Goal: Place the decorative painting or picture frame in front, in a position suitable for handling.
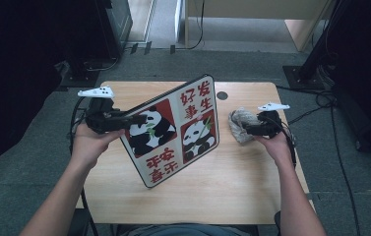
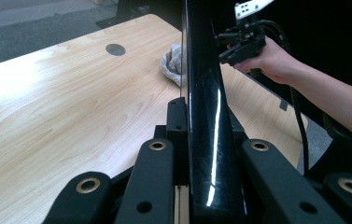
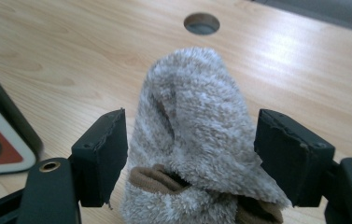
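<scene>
the left gripper [image 1: 136, 119] is clamping the panda board [image 1: 175, 130], tilted, long axis running near-left to far-right; the right gripper [image 3: 190, 154] is straddling the cloth [image 3: 197, 140], jaws apart.

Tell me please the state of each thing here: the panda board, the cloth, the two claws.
Panda board: tilted up on one edge, gripped at its left edge.
Cloth: bunched up on the table, between open jaws, not clamped.
Left claw: shut on the panda board.
Right claw: open around the cloth.
</scene>
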Action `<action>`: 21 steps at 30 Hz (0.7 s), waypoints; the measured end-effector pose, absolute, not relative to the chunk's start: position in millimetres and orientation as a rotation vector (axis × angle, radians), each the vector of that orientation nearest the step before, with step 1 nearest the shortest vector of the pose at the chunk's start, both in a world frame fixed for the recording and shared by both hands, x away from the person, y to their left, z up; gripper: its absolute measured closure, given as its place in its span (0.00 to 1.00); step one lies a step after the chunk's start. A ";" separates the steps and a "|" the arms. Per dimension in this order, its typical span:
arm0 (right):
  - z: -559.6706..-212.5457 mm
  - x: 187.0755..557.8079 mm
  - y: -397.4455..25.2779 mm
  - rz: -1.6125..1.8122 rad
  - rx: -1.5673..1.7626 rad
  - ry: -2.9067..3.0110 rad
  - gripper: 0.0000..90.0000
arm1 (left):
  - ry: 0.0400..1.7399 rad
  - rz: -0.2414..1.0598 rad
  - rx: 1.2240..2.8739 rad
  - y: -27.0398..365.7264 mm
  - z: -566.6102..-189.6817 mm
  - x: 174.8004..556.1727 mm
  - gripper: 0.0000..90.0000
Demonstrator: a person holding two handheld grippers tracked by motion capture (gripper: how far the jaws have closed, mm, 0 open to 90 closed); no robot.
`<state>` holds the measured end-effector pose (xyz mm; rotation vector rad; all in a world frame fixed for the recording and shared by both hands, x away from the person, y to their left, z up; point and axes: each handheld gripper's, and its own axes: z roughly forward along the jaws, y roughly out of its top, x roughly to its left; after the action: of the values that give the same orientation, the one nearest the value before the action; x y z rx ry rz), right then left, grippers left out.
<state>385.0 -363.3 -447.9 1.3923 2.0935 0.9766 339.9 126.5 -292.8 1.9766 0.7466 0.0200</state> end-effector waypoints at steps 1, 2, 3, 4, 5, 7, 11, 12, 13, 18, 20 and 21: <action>-447.9 385.0 -363.3 0.977 1.392 2.094 0.29 | 0.747 0.020 1.977 126.5 -292.8 339.9 0.90; -452.9 388.2 -364.9 0.963 1.415 2.103 0.29 | 0.747 0.019 1.978 126.6 -292.7 339.7 0.90; -452.9 388.2 -364.9 0.963 1.415 2.103 0.29 | 0.747 0.016 1.981 127.0 -292.7 339.9 0.90; -455.5 390.2 -366.6 0.960 1.425 2.102 0.29 | 0.748 0.016 1.984 127.6 -292.7 340.0 0.89; -458.0 392.6 -368.9 0.961 1.443 2.094 0.29 | 0.749 0.016 1.986 128.0 -292.6 340.0 0.89; -460.1 395.7 -371.9 0.958 1.460 2.080 0.29 | 0.753 0.014 1.987 128.2 -292.6 339.9 0.89; -459.7 401.0 -375.2 0.943 1.460 2.066 0.29 | 0.755 0.012 1.977 129.5 -292.7 340.4 0.87; -458.4 402.7 -375.3 0.927 1.442 2.069 0.29 | 0.752 0.012 1.968 132.2 -292.1 340.5 0.84; -458.4 402.7 -375.3 0.927 1.442 2.069 0.29 | 0.752 0.012 1.968 132.2 -292.1 340.5 0.81; -458.3 409.6 -376.9 0.957 1.461 2.068 0.33 | 0.742 0.037 1.971 137.6 -290.3 336.5 0.74; -462.4 412.9 -376.0 0.936 1.463 2.089 0.33 | 0.742 0.047 1.983 137.9 -291.9 336.8 0.73; -462.4 412.9 -376.0 0.936 1.463 2.089 0.33 | 0.742 0.047 1.983 137.9 -291.9 336.8 0.72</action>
<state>412.9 -376.0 -462.4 1.4625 2.0893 0.9359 336.8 137.9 -291.9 1.9831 0.7420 0.0472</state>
